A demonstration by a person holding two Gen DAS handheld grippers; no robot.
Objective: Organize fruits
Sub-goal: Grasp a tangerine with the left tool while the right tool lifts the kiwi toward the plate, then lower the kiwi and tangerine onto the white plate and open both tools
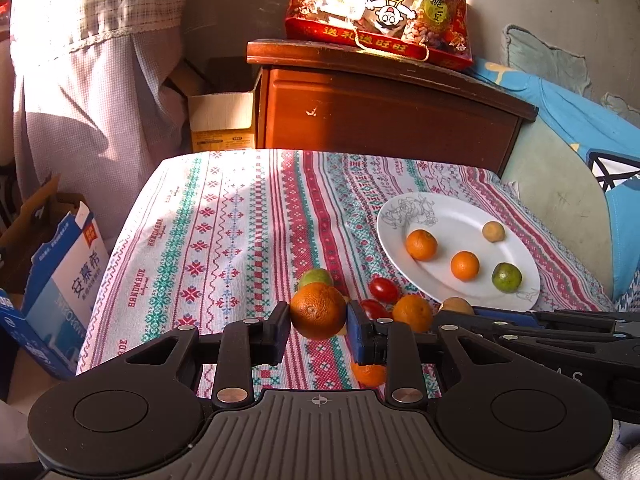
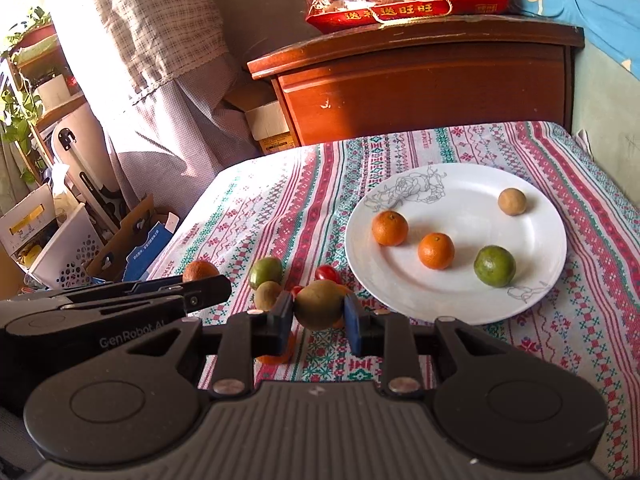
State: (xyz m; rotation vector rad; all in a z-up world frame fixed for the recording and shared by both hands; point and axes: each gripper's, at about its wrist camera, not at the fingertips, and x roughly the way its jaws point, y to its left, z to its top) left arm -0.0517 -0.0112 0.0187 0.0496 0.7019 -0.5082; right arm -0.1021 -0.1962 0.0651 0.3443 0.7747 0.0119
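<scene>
Sunlit and cluttered, the room holds a table under a cross-stitch patterned cloth (image 1: 224,240), red, green and white in stripes. Above that cloth the left gripper (image 1: 318,322) has its jaws clamped on an orange (image 1: 318,310), one pad pressing each side, the fruit clear of the cloth. Just to its right the right gripper (image 2: 318,314) has its jaws clamped the same way on a brownish-green round fruit (image 2: 319,304).

Below and behind the two held fruits a small pile lies on the cloth: a green fruit (image 2: 265,272), a small brown fruit (image 2: 268,294), red cherry tomatoes (image 1: 383,289) and another orange (image 1: 412,312); a further orange piece (image 1: 368,374) shows under the left gripper's fingers.

Farther right stands a white plate (image 2: 460,304) with a grey line drawing on its rim. On it sit two small oranges (image 2: 390,228) near the middle, a green citrus (image 2: 495,266) toward the near right, and a small tan fruit (image 2: 512,201) at the far side, all apart from one another.

Beyond the table stands a reddish wooden cabinet (image 1: 380,120) with a red snack bag (image 1: 380,8) on top. A checked curtain (image 1: 96,60) hangs at the left, with cardboard boxes (image 1: 60,280) on the floor beside the table. Blue bedding (image 1: 580,128) lies to the right.
</scene>
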